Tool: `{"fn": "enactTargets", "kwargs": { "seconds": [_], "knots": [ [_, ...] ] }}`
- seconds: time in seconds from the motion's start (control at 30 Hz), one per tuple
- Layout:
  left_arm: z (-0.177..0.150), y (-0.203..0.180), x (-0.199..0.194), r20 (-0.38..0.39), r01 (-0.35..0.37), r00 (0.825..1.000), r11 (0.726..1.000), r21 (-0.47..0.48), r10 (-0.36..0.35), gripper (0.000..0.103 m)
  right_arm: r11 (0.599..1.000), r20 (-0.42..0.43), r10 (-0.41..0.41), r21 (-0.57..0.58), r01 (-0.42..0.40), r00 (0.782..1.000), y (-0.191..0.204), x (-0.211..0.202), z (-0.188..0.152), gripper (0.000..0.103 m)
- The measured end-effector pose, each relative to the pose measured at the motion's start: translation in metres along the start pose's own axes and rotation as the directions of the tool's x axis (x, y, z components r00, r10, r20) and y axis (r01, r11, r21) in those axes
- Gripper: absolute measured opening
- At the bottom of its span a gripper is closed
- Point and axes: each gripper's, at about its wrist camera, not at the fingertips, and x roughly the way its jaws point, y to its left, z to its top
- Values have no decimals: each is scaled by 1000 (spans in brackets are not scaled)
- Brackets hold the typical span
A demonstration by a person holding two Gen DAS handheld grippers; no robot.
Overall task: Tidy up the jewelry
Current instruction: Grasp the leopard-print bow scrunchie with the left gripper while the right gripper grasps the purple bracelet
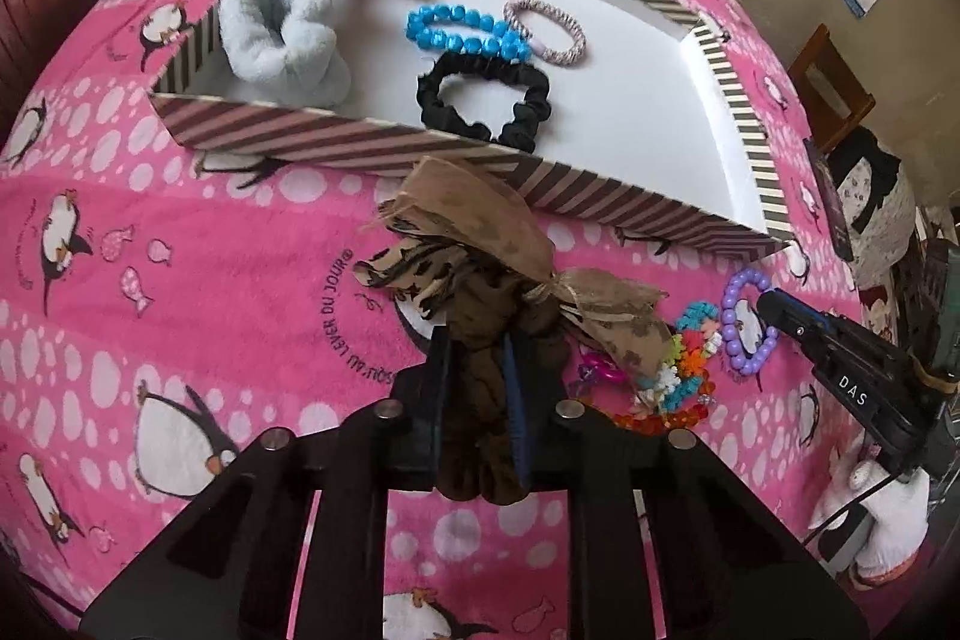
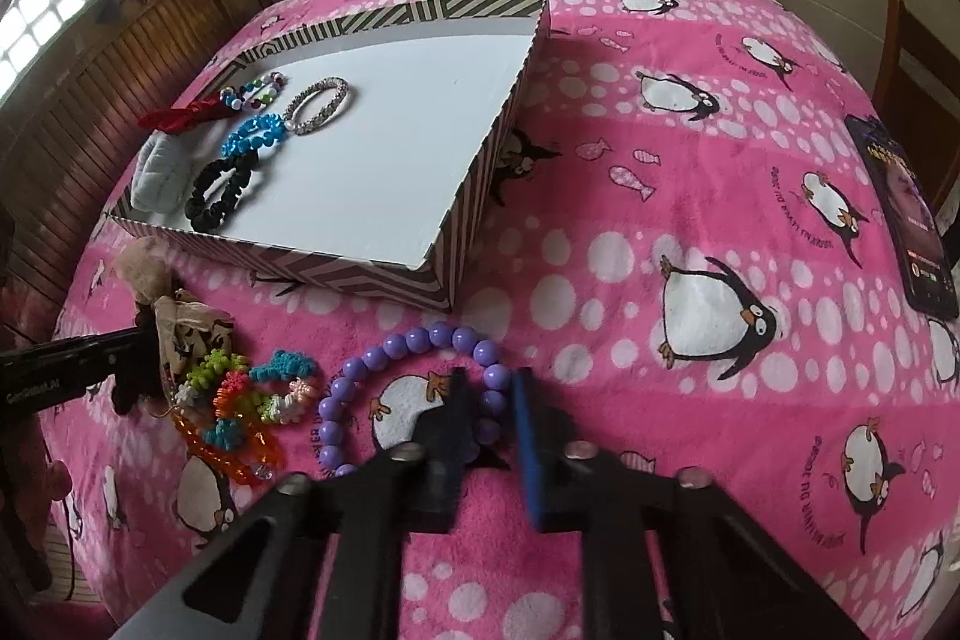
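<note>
Bed under a pink penguin-print fleece blanket [image 2: 690, 172], with a shallow striped cardboard box [image 2: 474, 196] as landmark. Just in front of the box: left hand-held gripper [image 1: 480, 358] clamped on a brown patterned fabric hair tie [image 1: 474, 244]. To its right: right hand-held gripper [image 2: 489, 385] closed on a purple round-bead bracelet [image 2: 414, 340] (one bead between the fingers). Inside the box, left end: black fabric scrunchie [image 1: 480, 100], blue bead bracelet [image 1: 462, 31].

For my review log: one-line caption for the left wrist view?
Left tongs shut on brown scrunchie beside striped box; right tongs at purple bead bracelet.
</note>
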Motion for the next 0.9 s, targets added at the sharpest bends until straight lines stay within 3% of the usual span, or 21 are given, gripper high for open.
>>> {"fn": "enactTargets", "kwargs": {
  "seconds": [0.37, 0.9],
  "knots": [
    [-3, -2, -65, 112, 50, 992, 999, 21, -52, 13, 999, 137, 6, -41, 0, 991, 7, -64, 3, 9],
    [15, -41, -130, 269, 14, 962, 991, 131, -49, 13, 995, 252, 68, -92, -46, 965, 28, -120, 11, 9]
  ]
}}
